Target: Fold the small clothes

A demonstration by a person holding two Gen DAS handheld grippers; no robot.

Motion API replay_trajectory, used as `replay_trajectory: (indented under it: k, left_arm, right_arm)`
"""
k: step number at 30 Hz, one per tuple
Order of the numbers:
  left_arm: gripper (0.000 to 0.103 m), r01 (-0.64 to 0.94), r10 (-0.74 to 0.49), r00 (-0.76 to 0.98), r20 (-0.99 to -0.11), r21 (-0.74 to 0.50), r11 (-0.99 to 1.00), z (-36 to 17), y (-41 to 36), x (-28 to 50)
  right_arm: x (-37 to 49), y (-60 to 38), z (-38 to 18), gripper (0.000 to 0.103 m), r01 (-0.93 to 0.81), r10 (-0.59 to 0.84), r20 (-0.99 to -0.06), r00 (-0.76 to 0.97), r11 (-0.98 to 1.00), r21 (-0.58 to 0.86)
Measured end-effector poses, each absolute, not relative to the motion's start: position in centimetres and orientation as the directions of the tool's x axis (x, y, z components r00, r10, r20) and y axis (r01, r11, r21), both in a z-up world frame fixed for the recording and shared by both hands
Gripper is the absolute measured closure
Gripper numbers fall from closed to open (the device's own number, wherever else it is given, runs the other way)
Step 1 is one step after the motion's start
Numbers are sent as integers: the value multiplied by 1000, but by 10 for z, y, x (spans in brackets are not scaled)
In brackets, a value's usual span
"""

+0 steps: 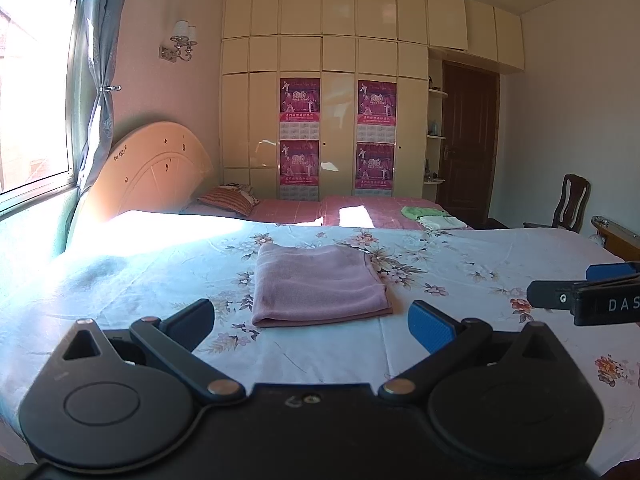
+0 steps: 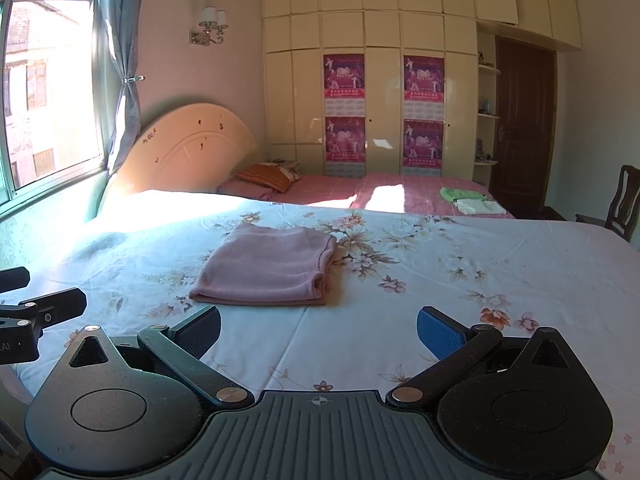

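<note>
Both grippers, left gripper (image 1: 312, 320) and right gripper (image 2: 319, 328), hung wide open and empty near the folded pink cloth (image 1: 318, 290) on the bed (image 1: 460, 280); a careless nudge risked undoing its folds.

The folded pink cloth (image 1: 318, 286) looks soft, matt and slightly fuzzy, lying on a smooth printed-cotton floral bedsheet (image 1: 460, 276). The left gripper (image 1: 312, 326) is matt black plastic with bright metal rivets and a ribbed blue pad (image 1: 430, 326). Far off, the cream wardrobe (image 1: 340, 60) is glossy, bearing shiny paper posters (image 1: 299, 100) beside a dark wooden door (image 1: 468, 140).
</note>
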State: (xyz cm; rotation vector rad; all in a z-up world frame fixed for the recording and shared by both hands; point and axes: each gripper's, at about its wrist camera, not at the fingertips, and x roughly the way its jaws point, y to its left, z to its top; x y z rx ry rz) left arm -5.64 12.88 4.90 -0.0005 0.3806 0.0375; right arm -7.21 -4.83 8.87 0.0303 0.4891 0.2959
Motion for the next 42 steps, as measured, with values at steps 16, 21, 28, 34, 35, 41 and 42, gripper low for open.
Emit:
replay_trajectory:
  k: [16, 21, 28, 34, 35, 41, 42]
  left_arm:
    - [0, -31, 34, 927, -373, 13, 999, 49, 129, -54]
    - [0, -30, 32, 926, -375, 11, 999, 48, 128, -52]
    - [0, -27, 28, 927, -374, 10, 1000, 47, 128, -51]
    - [0, -23, 27, 926, -375, 15, 1000, 46, 128, -51]
    - [0, -22, 27, 926, -376, 16, 1000, 47, 127, -50]
    - [0, -22, 27, 924, -381, 16, 1000, 47, 127, -49]
    - [0, -22, 26, 924, -380, 16, 1000, 47, 127, -49]
  right_arm:
    - [-73, -52, 90, 0, -274, 280, -455, 845, 958, 81]
    - [-72, -53, 89, 0, -275, 281, -458, 843, 958, 82]
    - [-71, -54, 88, 0, -275, 281, -458, 843, 958, 80]
    - [-71, -54, 88, 0, -276, 282, -459, 843, 958, 82]
    - [-70, -54, 88, 0, -276, 282, -459, 843, 958, 81]
    - [-69, -54, 89, 0, -279, 285, -460, 841, 957, 83]
    - [-68, -54, 89, 0, -281, 287, -461, 840, 956, 84]
